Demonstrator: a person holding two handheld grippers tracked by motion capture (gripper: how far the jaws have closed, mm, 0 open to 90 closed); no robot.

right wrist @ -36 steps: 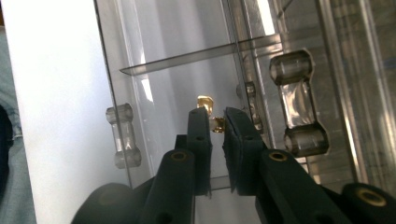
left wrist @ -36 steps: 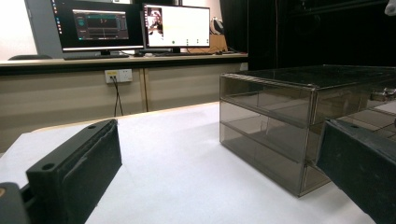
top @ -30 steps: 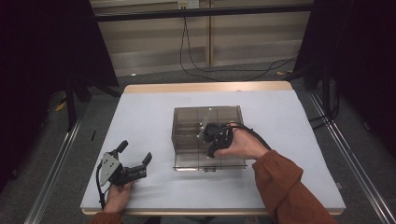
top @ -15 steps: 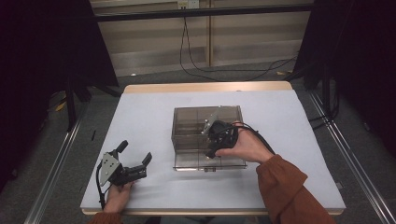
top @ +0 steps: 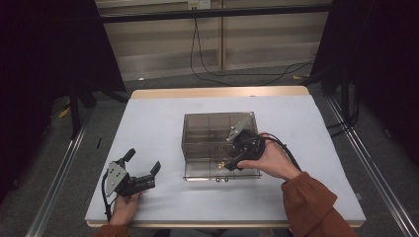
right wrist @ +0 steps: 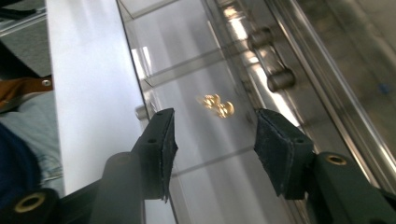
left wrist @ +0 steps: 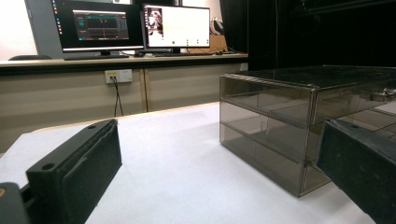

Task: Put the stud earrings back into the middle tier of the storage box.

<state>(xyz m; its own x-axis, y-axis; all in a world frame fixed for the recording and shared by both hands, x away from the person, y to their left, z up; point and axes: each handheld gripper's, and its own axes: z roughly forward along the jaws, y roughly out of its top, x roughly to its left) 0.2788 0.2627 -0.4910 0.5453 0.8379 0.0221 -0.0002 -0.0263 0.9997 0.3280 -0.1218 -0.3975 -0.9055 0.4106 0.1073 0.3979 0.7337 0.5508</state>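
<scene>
A smoky clear drawer box [top: 207,129] stands at the middle of the white table [top: 153,123]. Its lower drawer [top: 197,172] is pulled out toward the front. A small gold object [top: 222,162] lies inside that drawer, and it also appears as the gold object [right wrist: 217,104] just beyond the jaws in the right gripper view. My right gripper [top: 232,165] hangs over the drawer, tilted down, open and holding nothing; in its own view the right gripper [right wrist: 215,125] has both jaws spread above the drawer floor. My left gripper [top: 144,161] rests open on the table at the front left, aimed at the box [left wrist: 289,116].
Two round drawer knobs [right wrist: 280,79] sit on the drawer front, to the right of the jaws. A black cable [top: 284,148] trails from the right gripper over the hand. Bare table lies between the left gripper and the box. Monitors [left wrist: 140,25] stand on a bench behind.
The right hand has shifted slightly toward the front of the box and tipped its gripper down over the pulled-out drawer. The left gripper has stayed put.
</scene>
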